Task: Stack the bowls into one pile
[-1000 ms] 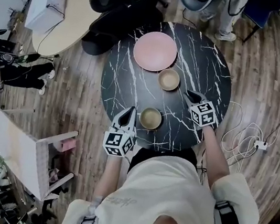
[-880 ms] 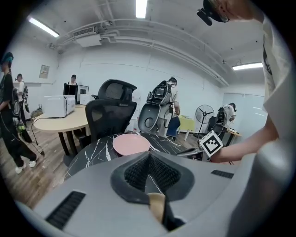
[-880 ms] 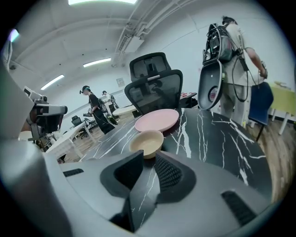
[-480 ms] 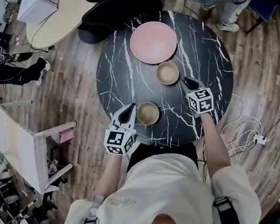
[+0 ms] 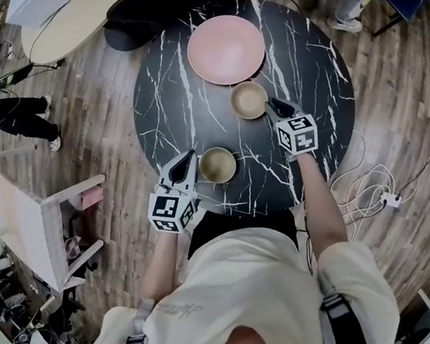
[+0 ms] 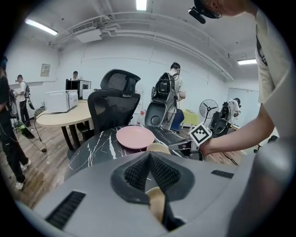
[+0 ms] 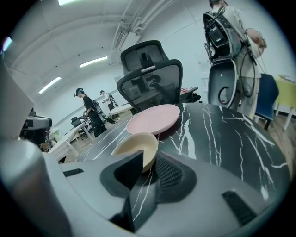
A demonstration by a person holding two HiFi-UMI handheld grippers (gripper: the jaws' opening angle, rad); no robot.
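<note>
Two small, round bowls, plain and smooth in cream-tan with deep hollows, stand apart and unstacked on the black, white-veined round surface (image 5: 169,102): the far bowl (image 5: 249,99) just beside the pink plate (image 5: 226,49), the near bowl (image 5: 218,164) toward the person's edge. The right gripper (image 5: 274,103) holds its jaws apart with the far bowl's near rim right at their tips, not clamped. The left gripper (image 5: 187,157) is just left of the near bowl, its jaw tips together on nothing.

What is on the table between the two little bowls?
Nothing: in the head view only bare black table lies between the far bowl and the near bowl.
</note>
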